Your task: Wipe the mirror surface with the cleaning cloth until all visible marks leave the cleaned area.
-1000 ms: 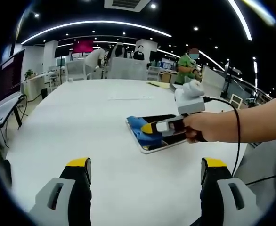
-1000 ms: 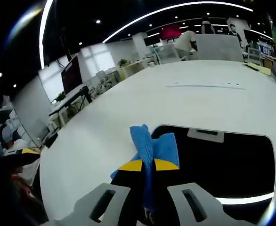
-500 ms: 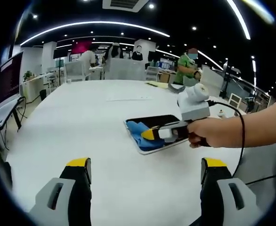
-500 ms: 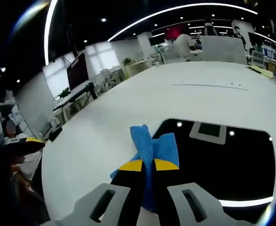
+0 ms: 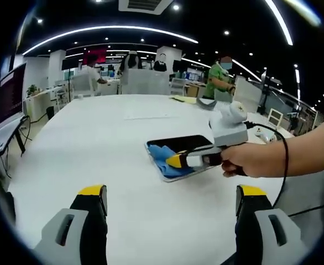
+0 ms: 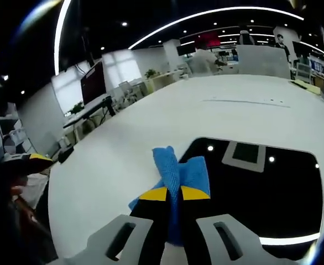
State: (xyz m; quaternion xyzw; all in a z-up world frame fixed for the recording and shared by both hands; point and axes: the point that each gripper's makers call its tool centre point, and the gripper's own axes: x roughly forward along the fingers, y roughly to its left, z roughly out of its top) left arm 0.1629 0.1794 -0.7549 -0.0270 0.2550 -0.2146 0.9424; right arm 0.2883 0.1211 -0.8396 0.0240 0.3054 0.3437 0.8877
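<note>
**Mirror flat on white table, blue cloth pressed at its near-left edge**

Mirror [image 6: 261, 187]: a rectangular pane with rounded corners and a thin pale rim, lying flat on the white table [image 6: 151, 127]. Reads almost black in the right gripper view, reflecting the dark ceiling with two small bright light spots and a grey rectangular panel. No marks can be made out on the glass at this size. In the left gripper view, the mirror [image 5: 181, 144] sits to the right of the table's [image 5: 95, 149] middle, dark and glossy, tilted across the picture.

Cleaning cloth [image 6: 179, 171]: bright blue, woven texture, bunched into a fold standing up between the jaws, spreading over the mirror's near-left corner and onto the table beside it. Seen as a blue crumple [image 5: 163, 155] at the mirror's left end in the left gripper view.

Right gripper [image 6: 173, 194]: yellow-tipped jaws clamped narrow on the cloth; also seen from the side [image 5: 176, 160], held by a hand [image 5: 245, 160] with a black cable trailing.

Left gripper [image 5: 170, 193]: jaws spread wide, nothing between them, above bare table, well apart from the mirror.
</note>
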